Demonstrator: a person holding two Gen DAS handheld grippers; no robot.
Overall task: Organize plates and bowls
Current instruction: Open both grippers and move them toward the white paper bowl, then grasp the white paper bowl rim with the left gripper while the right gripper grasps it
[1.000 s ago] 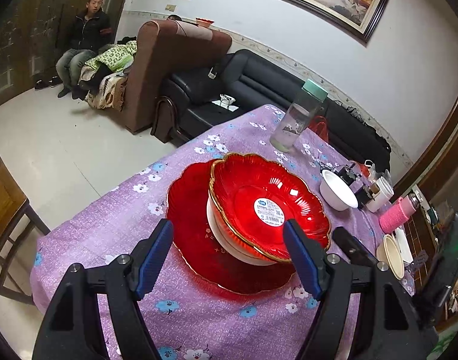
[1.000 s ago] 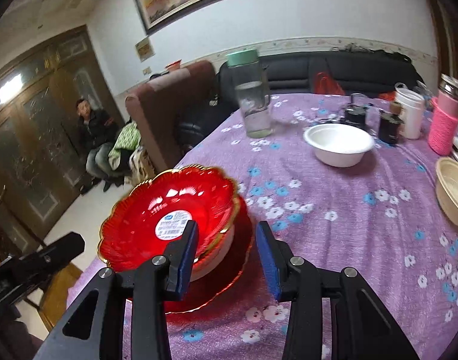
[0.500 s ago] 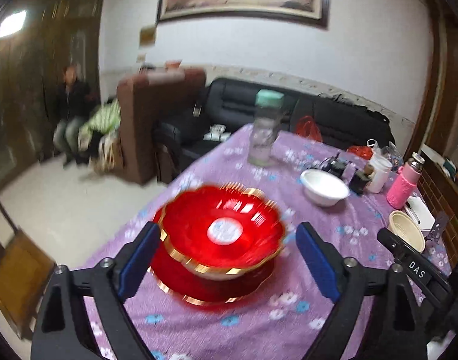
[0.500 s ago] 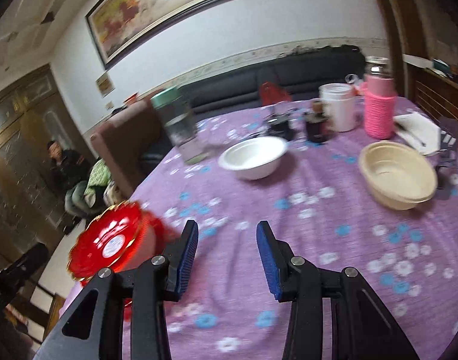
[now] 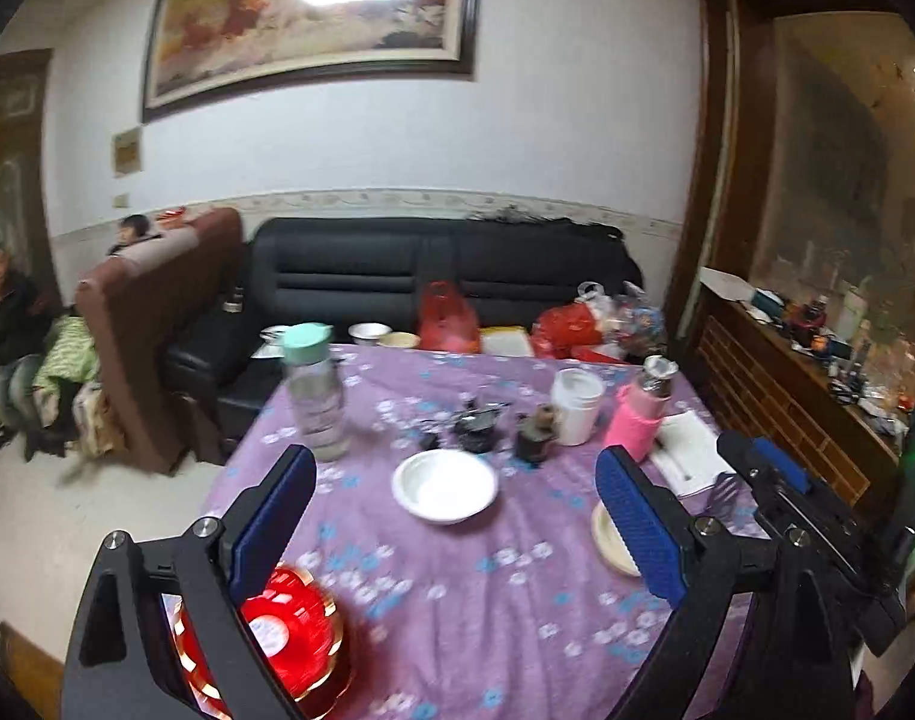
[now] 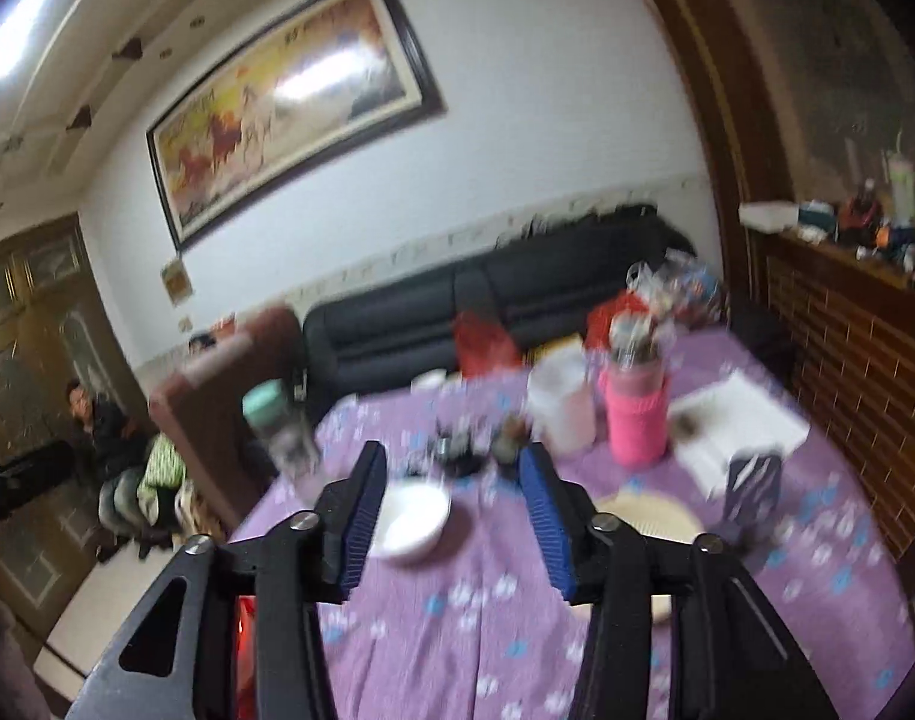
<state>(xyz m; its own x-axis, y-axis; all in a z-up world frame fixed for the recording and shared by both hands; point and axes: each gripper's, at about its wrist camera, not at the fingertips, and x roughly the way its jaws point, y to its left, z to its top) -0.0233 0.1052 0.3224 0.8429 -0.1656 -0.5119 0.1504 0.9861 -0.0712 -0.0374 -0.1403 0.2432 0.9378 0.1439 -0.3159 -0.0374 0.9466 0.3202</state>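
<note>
A stack of red gold-rimmed dishes point(image 5: 295, 642) sits at the table's near left corner, partly behind my left finger. A white bowl point(image 5: 445, 485) stands mid-table; it also shows in the right wrist view point(image 6: 410, 521). A beige bowl point(image 5: 610, 534) lies to the right, half hidden by my finger; in the right wrist view it point(image 6: 646, 517) lies behind my right finger. My left gripper point(image 5: 454, 525) is open and empty, raised above the table. My right gripper point(image 6: 451, 519) is open and empty, above the table near the white bowl.
On the purple flowered tablecloth point(image 5: 457, 588) stand a clear bottle with a green lid point(image 5: 316, 393), a white cup point(image 5: 574, 399), a pink flask point(image 5: 640, 420), small dark pots point(image 5: 505, 426) and napkins point(image 5: 688, 450). A black sofa point(image 5: 433, 282) is behind; a wooden cabinet point(image 5: 805, 396) is right.
Both grippers have lifted and swung away from the red stack toward the far end of the table. The white and beige bowls now sit ahead. Both stay open and empty.
</note>
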